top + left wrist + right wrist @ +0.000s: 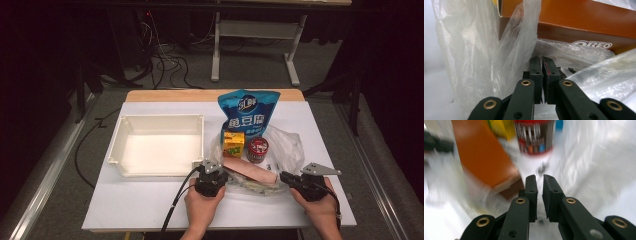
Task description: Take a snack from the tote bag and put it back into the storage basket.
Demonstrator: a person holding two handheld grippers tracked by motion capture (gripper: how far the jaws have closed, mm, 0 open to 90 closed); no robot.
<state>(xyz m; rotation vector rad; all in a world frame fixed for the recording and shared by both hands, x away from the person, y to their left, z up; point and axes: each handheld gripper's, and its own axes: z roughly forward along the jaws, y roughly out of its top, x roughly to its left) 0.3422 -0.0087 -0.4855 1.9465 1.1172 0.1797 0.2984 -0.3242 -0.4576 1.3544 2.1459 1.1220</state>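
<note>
— While the left tongs [216,176] sit low centre at the near edge of the clear plastic bag [287,142], how do they stand?
— Nearly closed, film beside them. At lower right, the right tongs [286,176] show a narrow gap, nothing between them.

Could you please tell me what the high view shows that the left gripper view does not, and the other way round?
The high view takes in the white bin, blue pouch, yellow carton, red-lidded jar and right gripper. The left gripper view adds the OREO lettering on the orange box, and the left gripper with its jaws nearly together. Both share the orange box, the clear plastic bag and the left gripper.
</note>
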